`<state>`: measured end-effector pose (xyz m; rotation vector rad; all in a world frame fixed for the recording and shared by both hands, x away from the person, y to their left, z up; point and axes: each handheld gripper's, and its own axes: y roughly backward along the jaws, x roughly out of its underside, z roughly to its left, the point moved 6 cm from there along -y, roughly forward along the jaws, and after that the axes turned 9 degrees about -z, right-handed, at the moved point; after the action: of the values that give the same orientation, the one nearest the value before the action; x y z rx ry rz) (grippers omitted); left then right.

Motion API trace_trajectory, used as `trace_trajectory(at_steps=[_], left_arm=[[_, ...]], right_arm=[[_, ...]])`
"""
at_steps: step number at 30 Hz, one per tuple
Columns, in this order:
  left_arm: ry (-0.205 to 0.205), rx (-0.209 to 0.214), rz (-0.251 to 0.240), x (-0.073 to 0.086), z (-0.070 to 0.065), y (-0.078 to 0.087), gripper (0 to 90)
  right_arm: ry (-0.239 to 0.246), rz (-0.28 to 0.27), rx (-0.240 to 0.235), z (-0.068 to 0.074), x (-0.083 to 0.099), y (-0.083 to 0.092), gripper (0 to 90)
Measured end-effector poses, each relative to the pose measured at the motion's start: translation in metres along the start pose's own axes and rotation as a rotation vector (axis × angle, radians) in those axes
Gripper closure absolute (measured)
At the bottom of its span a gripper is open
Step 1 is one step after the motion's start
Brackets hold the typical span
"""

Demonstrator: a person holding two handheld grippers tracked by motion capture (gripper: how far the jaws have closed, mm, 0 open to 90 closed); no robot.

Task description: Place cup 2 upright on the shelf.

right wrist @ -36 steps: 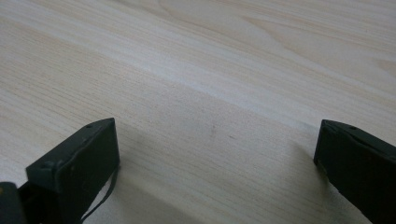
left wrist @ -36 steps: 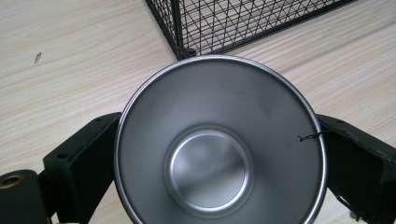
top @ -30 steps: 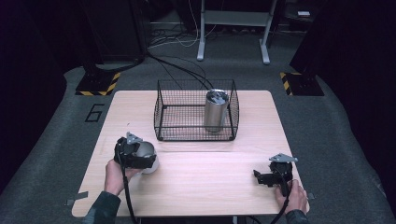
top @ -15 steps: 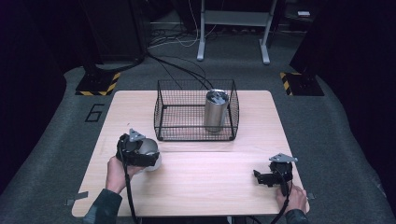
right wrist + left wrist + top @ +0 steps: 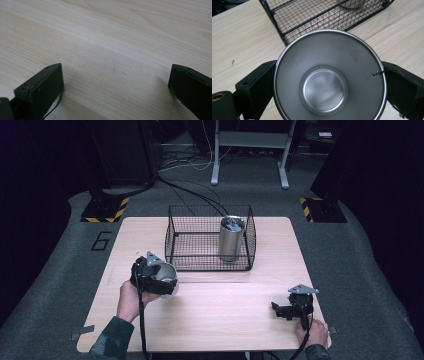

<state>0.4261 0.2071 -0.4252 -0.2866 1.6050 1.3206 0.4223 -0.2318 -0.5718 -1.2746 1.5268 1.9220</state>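
Your left gripper (image 5: 167, 282) pinches a steel cup (image 5: 329, 77) across its rim, one black jaw on each side, with the open mouth turned toward that gripper's camera, so you look straight down to the stamped base. In the high view the cup (image 5: 167, 279) sits in the left half of the desk (image 5: 225, 320), just short of the wire basket (image 5: 210, 240) and off its front left corner. Cup and basket are close there but apart. Whether the cup rests on the wood or hangs just above it, you cannot tell.

The basket stands at the middle of the desk's far edge, its back wall near that edge. Inside it, a tall steel tumbler (image 5: 231, 238) stands upright in the right part, leaving the left part of the basket floor bare.

Your right gripper (image 5: 280, 310) lies low near the front right corner, jaws spread wide with nothing between them but bare wood (image 5: 112, 50), pointing left across the desk. It is close to the front edge.

Between the two grippers the whole front strip of the desk is open. Bare wood also runs along the left and right sides of the basket to the side edges.
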Motion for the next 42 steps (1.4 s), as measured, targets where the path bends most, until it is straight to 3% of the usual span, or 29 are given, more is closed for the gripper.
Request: trace_trajectory(at_steps=[14,33,42], left_arm=[[-0.025,0.032,0.01,-0.028,-0.011,-0.007,6.1],[-0.036,0.027,-0.024,-0.06,-0.006,-0.003,6.1],[-0.042,0.014,-0.03,-0.077,0.004,-0.004,6.1]], right_arm=[[0.0,0.0,-0.001,0.0,0.0,0.0,0.0],[0.001,-0.001,-0.001,0.0,0.0,0.0,0.0],[0.001,-0.001,-0.001,0.0,0.0,0.0,0.0]])
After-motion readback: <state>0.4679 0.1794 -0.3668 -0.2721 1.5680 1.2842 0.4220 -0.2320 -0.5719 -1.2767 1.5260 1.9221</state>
